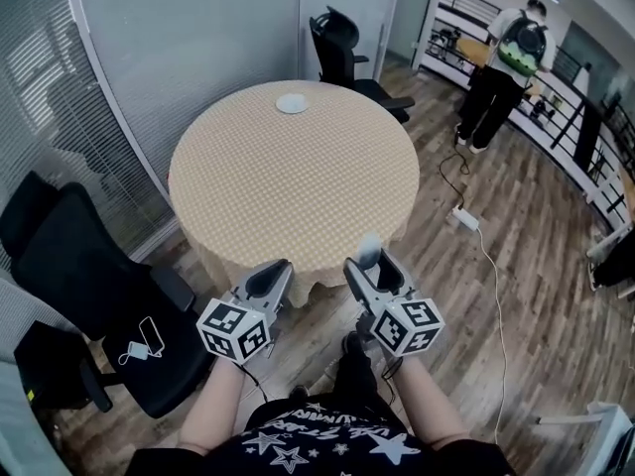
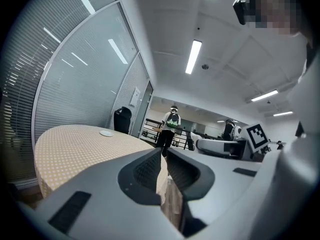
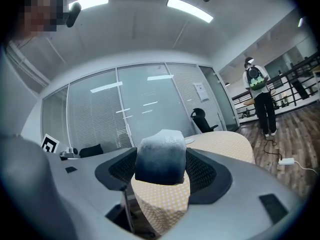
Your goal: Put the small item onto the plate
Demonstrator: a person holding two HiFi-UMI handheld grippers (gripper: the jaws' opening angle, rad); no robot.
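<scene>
Right gripper (image 3: 161, 170): its jaws are pressing on both sides of the small item (image 3: 161, 155), a pale, soft-looking block that is filling the gap and sticking up above the pads.
Left gripper (image 2: 165, 167): its jaws are standing all but together, with only a thin slit between the tips, and they are gripping nothing.
Small item's place: it is sitting between the right jaws, off the table (image 1: 298, 191), just before the near edge of the cloth.
Plate (image 1: 292, 103): it is lying well ahead of both pairs of jaws, near the far edge of the round table, and in the right gripper view it is peeking out just behind the item.
Stage, as I judge it: the pick appears done and the carry across the table is remaining.
Risk of slipping: the item is looking squashy, so it could be creeping out of the pads during a long reach, most likely if the grip is loosening.
Risk of missing: the plate is small and far ahead of the jaws, so a release made short or from too high could be dropping the item onto the cloth or bouncing it off the rim.
Risk of snagging: a low pass could be dragging the cloth.
</scene>
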